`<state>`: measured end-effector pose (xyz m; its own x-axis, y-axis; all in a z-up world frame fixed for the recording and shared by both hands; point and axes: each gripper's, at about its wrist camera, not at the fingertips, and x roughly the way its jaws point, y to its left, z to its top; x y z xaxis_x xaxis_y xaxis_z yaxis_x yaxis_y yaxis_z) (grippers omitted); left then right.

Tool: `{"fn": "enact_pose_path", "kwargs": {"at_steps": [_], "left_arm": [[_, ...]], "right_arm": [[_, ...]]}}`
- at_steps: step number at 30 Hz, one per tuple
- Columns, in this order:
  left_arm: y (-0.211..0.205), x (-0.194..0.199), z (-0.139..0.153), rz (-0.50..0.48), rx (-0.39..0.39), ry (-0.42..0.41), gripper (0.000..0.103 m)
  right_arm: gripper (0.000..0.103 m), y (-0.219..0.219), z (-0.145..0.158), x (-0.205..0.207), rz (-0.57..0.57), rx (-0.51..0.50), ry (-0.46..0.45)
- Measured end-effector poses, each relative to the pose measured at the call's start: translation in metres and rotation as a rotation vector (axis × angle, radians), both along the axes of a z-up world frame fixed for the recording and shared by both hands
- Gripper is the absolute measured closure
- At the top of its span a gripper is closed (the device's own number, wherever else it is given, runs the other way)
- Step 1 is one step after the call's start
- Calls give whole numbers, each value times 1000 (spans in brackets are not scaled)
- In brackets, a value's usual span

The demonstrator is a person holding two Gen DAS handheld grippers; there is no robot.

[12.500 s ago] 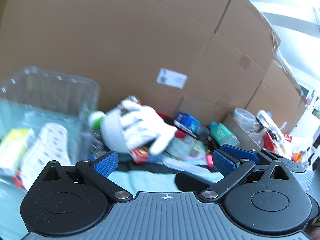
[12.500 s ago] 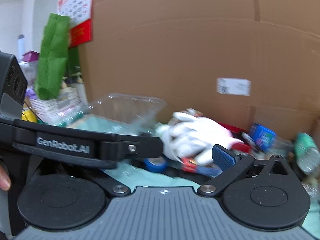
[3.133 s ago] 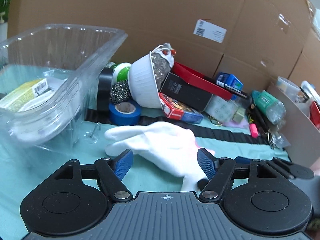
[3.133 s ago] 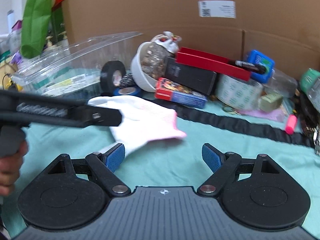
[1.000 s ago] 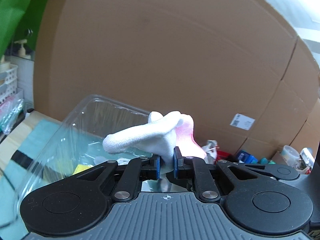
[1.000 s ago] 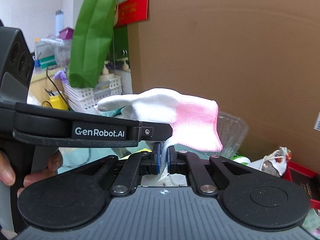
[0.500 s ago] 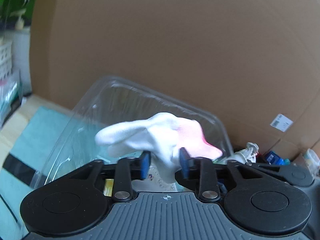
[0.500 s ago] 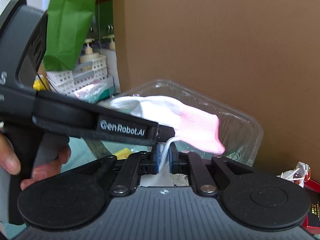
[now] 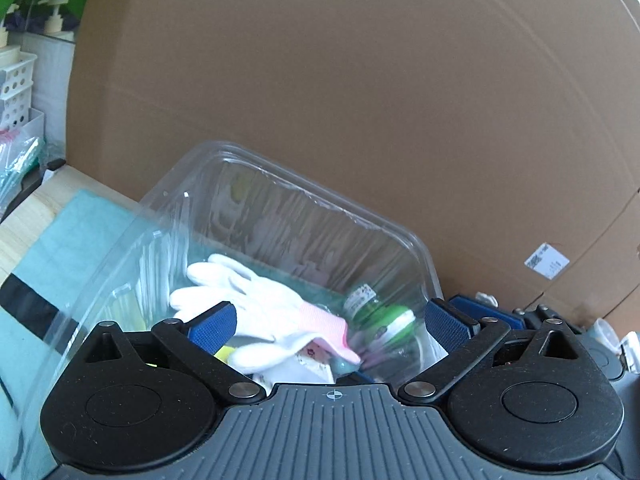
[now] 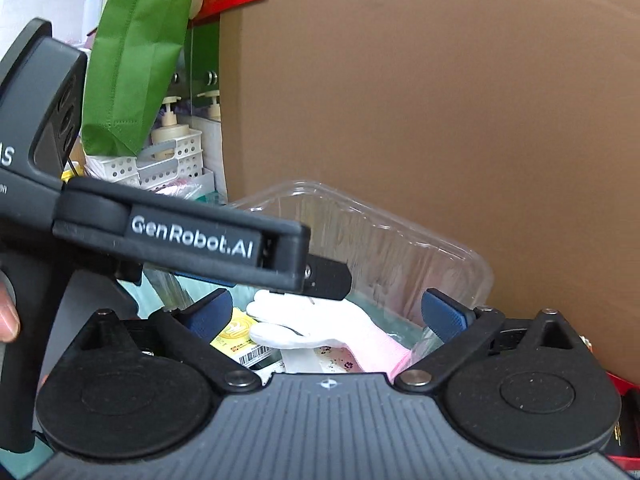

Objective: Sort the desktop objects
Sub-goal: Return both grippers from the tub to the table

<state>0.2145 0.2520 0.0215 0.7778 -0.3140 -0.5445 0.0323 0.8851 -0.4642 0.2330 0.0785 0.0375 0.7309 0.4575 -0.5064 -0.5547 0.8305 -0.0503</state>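
Clear bin (image 9: 400, 236) open from above, cardboard wall (image 9: 360, 100) close behind it, white glove (image 9: 256, 300) and packets covering its floor

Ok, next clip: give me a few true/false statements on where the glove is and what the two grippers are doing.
1. The white glove lies inside the clear plastic bin. True.
2. The left gripper clamps the glove. False: its jaws are opening, pads clear of it.
3. The right gripper holds nothing. True; its jaws are opening too.
4. The glove's cuff is blue. False: it is pink.
5. A green-capped bottle stands outside the bin. False: it lies inside.
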Motion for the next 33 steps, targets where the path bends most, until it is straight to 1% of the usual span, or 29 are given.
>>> {"fn": "enact_pose_path", "kwargs": {"at_steps": [6,12,16,20,24,29,31,33], "left_arm": [[-14,-13,8,-25,27,-7,0],[-29,-34,22,-25,25,-29,0],[-48,-54,34,-14,57,-55,0],[-67,-71,42,-16,52,-73,0],[-92,-92,47,-39,65,-107,0],[-128,-123,39,-75,90,-159,0],[-141,-133,31,-95,76,-161,0],[-154,-139,18,-115,56,-147,0]], "right_arm": [[0,-5,8,-7,-18,18,-2],[0,-19,18,-23,-34,78,-19],[0,-36,25,-38,-63,123,-35],[0,-58,30,-55,-80,170,-47],[0,-81,32,-75,-100,190,-67],[0,-110,26,-107,-127,172,-123],[0,-119,19,-119,-141,152,-139],[0,-130,11,-129,-160,130,-134]]}}
